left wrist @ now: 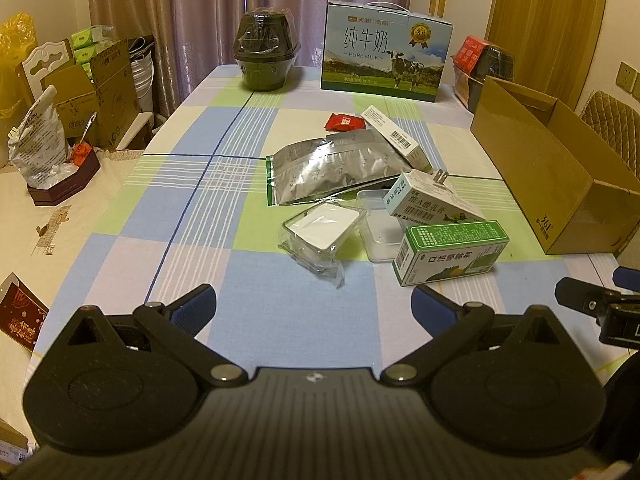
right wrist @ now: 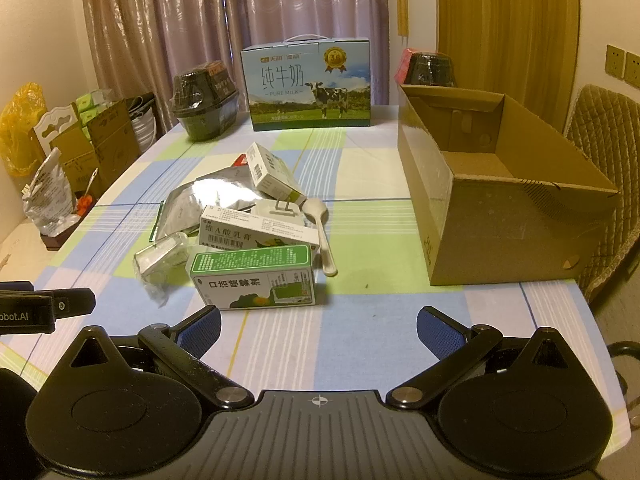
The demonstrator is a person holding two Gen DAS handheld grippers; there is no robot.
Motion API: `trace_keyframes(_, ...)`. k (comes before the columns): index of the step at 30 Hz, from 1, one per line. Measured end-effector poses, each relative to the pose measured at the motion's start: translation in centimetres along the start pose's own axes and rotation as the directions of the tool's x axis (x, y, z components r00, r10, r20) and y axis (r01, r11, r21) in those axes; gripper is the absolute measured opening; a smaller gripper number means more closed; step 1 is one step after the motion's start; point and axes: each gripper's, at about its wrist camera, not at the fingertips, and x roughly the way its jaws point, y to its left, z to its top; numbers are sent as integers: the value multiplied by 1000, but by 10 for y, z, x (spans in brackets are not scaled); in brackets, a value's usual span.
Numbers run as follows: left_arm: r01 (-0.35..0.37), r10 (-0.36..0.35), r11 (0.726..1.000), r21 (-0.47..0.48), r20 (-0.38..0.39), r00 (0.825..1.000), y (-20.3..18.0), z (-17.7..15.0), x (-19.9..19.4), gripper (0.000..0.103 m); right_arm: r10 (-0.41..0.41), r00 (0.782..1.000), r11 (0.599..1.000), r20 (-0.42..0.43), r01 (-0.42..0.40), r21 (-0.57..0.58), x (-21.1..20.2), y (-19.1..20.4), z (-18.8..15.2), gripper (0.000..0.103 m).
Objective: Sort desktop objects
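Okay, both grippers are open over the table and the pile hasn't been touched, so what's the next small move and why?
Probably ease the right gripper forward and down onto the green-and-white box. It is the nearest item of the pile, lies almost straight ahead of the open jaws with nothing on top, and the open cardboard box waits on that side.

Red packet (left wrist: 345, 122) half hidden behind silver pouch (left wrist: 340, 168) in right view. White charger (right wrist: 280, 210) mostly covered by cream box (right wrist: 256, 232). Small print unreadable.
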Motion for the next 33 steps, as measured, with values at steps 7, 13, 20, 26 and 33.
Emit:
trace_keyframes(7,1,-1,1000,0,-1,1000,0,0,0,102,1,1000,1000,0,-1,-1,0,1,0,101)
trace_keyframes(13,2,-2,1000,2,-1,1000,0,0,0,102,1,1000,1000,-1,-1,-4,0,1,0,101)
trace_keyframes(20,4,-4,1000,2,-1,1000,0,0,0,102,7,1000,1000,-2,-7,-10,0,1,0,101)
trace_keyframes(26,5,-5,1000,2,-1,1000,0,0,0,102,11,1000,1000,-3,-11,-13,0,1,0,101)
trace_keyframes(33,10,-10,1000,-2,-2,1000,1,0,0,102,14,1000,1000,-3,-14,-17,0,1,0,101)
